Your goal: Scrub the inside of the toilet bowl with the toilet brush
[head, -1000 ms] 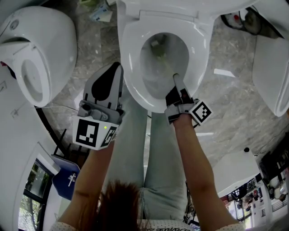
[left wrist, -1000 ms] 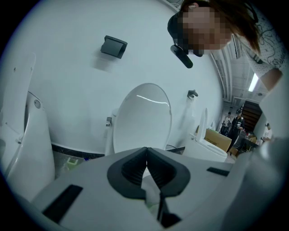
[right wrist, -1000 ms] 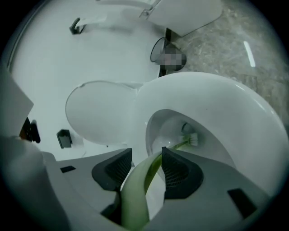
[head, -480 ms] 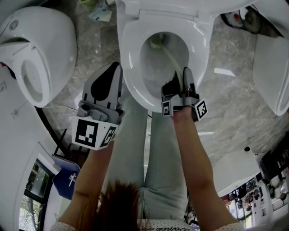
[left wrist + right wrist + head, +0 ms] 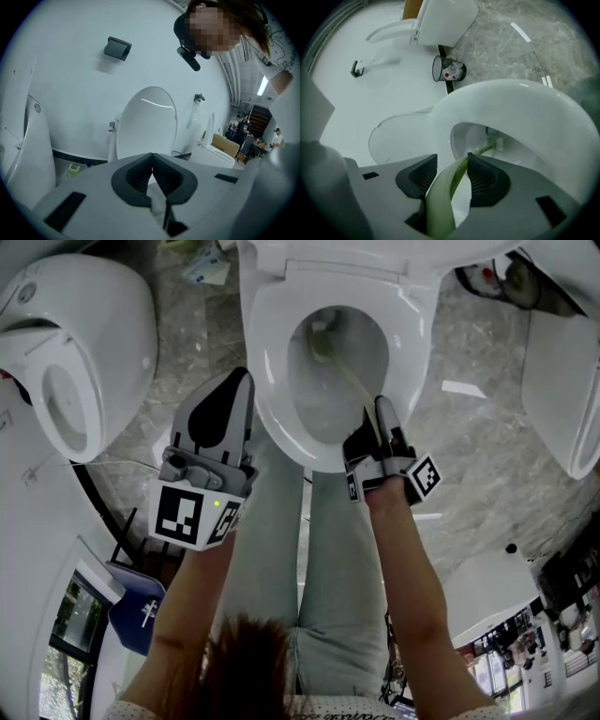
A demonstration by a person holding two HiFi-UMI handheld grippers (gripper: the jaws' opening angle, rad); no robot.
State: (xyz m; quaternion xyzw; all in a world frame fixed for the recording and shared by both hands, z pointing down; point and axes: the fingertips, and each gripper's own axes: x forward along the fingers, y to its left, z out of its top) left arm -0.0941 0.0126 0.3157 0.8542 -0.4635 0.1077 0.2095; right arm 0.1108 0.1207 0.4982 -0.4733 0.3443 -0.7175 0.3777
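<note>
At the bottom of the head view the person's two forearms reach up the frame on either side of pale-jeaned legs (image 5: 309, 559). The left gripper (image 5: 242, 382) sits left of centre, just beside the outer left edge of the toilet bowl (image 5: 272, 343), over the floor; in its own view (image 5: 151, 171) the dark pads are pressed together with nothing between them, and a raised toilet lid (image 5: 147, 122) stands against the white wall beyond. The right gripper (image 5: 375, 413) sits at the bowl's lower right rim, and its own view (image 5: 452, 171) shows the jaws clamped on the pale green handle of the toilet brush (image 5: 443, 201). From there the handle runs up and left across the bowl opening (image 5: 345, 374), with the brush head low inside the bowl, near the upper left of the opening. In the right gripper view the white rim (image 5: 525, 108) arches over the bristles. Grey marbled floor (image 5: 487, 456) surrounds the bowl. Another toilet (image 5: 75, 343) stands at the upper left, and part of a third (image 5: 562, 381) at the right edge.
</note>
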